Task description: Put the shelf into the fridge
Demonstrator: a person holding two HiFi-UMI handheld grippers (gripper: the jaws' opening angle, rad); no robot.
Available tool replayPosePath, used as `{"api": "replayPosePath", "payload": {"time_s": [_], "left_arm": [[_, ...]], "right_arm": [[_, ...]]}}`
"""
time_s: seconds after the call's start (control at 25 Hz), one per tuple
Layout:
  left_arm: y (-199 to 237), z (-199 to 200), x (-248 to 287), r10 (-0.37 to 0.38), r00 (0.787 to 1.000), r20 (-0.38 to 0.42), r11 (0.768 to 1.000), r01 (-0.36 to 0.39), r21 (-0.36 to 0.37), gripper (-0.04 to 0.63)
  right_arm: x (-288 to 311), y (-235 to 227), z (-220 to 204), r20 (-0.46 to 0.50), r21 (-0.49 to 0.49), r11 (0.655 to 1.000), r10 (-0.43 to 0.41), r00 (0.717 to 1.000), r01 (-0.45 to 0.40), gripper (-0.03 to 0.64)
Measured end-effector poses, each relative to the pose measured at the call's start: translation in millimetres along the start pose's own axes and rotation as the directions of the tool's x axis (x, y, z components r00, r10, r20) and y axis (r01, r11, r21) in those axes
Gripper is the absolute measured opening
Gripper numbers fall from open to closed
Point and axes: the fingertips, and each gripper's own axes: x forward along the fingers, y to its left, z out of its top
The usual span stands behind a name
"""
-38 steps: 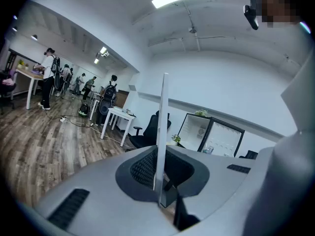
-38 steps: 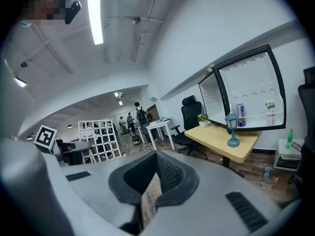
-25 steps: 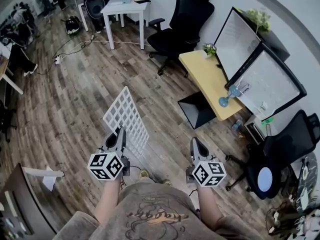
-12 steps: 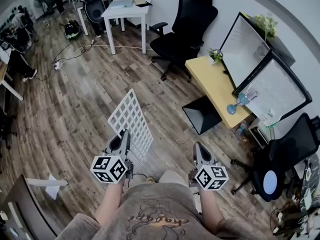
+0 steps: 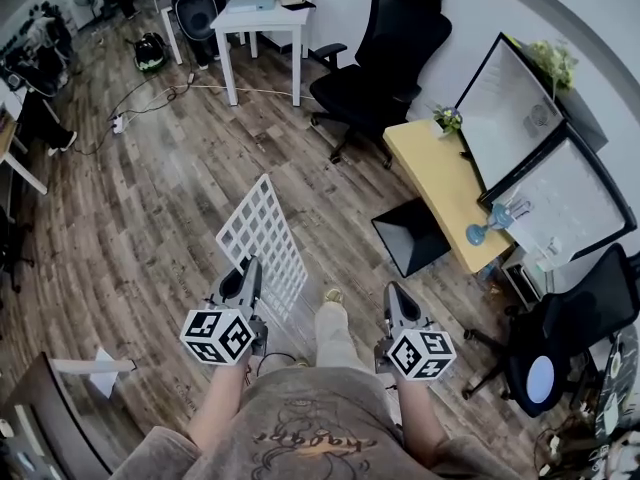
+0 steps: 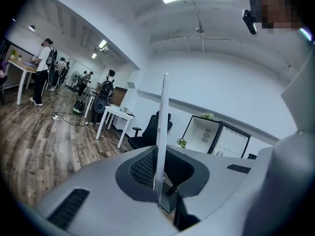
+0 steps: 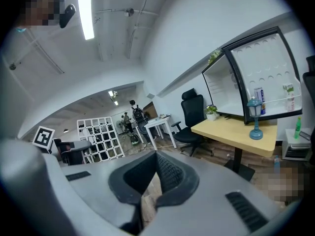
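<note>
In the head view my left gripper (image 5: 243, 273) is shut on the near edge of a white wire grid shelf (image 5: 262, 240), which stands on edge and reaches forward over the wooden floor. The left gripper view shows the shelf (image 6: 162, 127) edge-on, clamped between the pads of the left gripper (image 6: 157, 178). To the right, my right gripper (image 5: 393, 298) is shut with nothing in it; in its own view the right gripper (image 7: 156, 173) has its pads together. The fridge (image 5: 525, 98) stands at the right wall with its black-framed glass door (image 5: 570, 203) open.
A yellow desk (image 5: 440, 183) with a blue lamp (image 5: 490, 223) stands in front of the fridge, a black box (image 5: 415, 238) beside it. A black office chair (image 5: 385, 53) and a white table (image 5: 265, 18) are ahead. Another black chair (image 5: 560, 338) is at the right.
The view has shifted, so the desk and fridge slid right and downward. A leg and shoe now show between the grippers. Both grippers keep their places and the shelf stays held.
</note>
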Motion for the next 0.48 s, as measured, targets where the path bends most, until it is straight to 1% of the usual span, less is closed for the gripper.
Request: {"api": "replayPosePath", "payload": {"time_s": [0.24,0.48], "left_arm": [[17.0,12.5,39.2,0.017,1.0,0.005,1.0,-0.017,-0.01,0.046],[24.9,32.3,92.2,0.037,0.999,0.008,0.999,-0.037,-0.017,0.046]], "right_arm": [[48.9,-6.3,14.5,-0.014,0.003,1.0,0.03,0.999,-0.029,0.0],[102.4,-26.3,45.3,-0.02,0.007,0.998,0.055,0.998,-0.055,0.0]]}}
